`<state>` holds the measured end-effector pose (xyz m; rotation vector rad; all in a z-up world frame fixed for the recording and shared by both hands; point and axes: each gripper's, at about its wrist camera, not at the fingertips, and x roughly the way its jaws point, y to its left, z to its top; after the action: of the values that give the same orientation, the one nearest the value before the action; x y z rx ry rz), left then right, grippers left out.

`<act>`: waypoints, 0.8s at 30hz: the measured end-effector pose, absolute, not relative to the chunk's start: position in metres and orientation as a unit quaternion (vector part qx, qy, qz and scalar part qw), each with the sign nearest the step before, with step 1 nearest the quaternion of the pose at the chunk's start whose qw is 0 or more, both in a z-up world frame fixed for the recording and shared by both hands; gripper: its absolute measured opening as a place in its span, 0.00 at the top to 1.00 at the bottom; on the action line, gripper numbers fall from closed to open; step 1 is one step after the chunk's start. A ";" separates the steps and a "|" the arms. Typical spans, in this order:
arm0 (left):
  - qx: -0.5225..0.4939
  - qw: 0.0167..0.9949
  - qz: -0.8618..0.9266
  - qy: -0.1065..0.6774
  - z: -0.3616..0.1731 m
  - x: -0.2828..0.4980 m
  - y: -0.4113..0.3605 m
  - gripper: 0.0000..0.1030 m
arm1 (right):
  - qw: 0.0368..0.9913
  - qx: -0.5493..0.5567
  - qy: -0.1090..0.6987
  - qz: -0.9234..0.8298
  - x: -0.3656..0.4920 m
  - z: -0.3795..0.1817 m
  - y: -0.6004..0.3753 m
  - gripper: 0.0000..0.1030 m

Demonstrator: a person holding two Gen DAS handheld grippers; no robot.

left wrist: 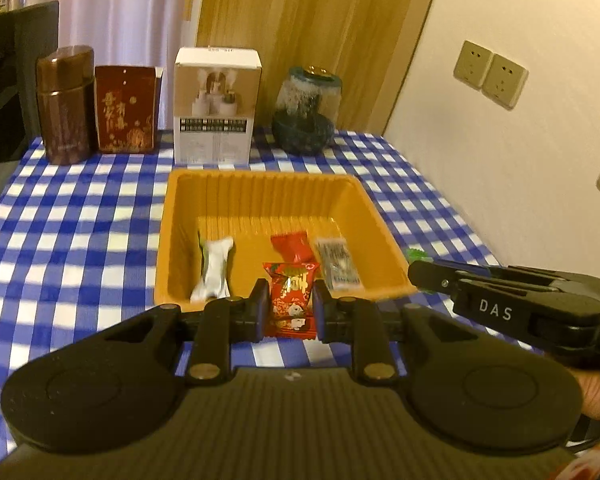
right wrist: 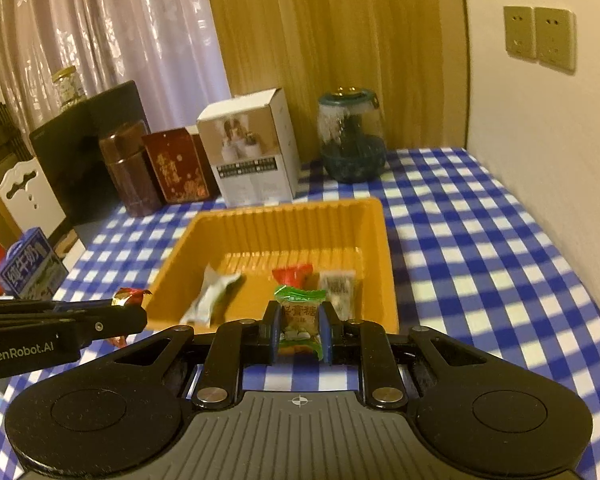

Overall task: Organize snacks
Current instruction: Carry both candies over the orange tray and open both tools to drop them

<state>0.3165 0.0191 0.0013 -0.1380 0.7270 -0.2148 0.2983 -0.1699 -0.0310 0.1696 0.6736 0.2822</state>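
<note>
1. The left gripper (left wrist: 289, 307) is clenching a red foil-wrapped candy with printed figures (left wrist: 293, 298) between its pads, the wrapper's long axis running upright from 6 to 12 o'clock in the left wrist view.
2. The right gripper (right wrist: 299, 329) is gripping a green-edged wrapped nougat candy (right wrist: 300, 320) the same way, twisted ends standing above and below the jaws.
3. The shallow orange plastic tray (left wrist: 260, 184) is lying at 12 o'clock from both grippers, its near rim just beyond the fingertips; both candies are hanging short of it, over the blue-and-white checked tablecloth (right wrist: 480, 240).
4. Judging by this, both hands are equally near; each needs to carry forward over the rim before releasing.
5. Inside the tray are sitting a white wrapped snack (left wrist: 214, 268), a red wrapped candy (left wrist: 294, 246) and a pale printed packet (left wrist: 338, 264).
</note>
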 end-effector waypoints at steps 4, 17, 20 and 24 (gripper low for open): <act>-0.072 0.926 -0.098 0.357 0.001 0.340 0.020 0.80 | 0.929 0.083 0.332 0.140 0.324 -0.031 -0.168 0.80; -0.086 0.919 -0.080 0.375 -0.017 0.401 0.025 0.80 | 0.913 0.112 0.368 0.133 0.391 -0.051 -0.166 0.80; -0.086 0.918 -0.080 0.380 -0.022 0.409 0.025 0.80 | 0.911 0.115 0.374 0.131 0.399 -0.056 -0.166 0.80; -0.089 0.915 -0.081 0.386 -0.029 0.417 0.025 0.80 | 0.909 0.118 0.378 0.131 0.406 -0.060 -0.165 0.80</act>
<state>0.4166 0.0246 -0.0290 -0.1826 0.7942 -0.1668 0.4057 -0.1648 -0.0598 0.2429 0.7804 0.2695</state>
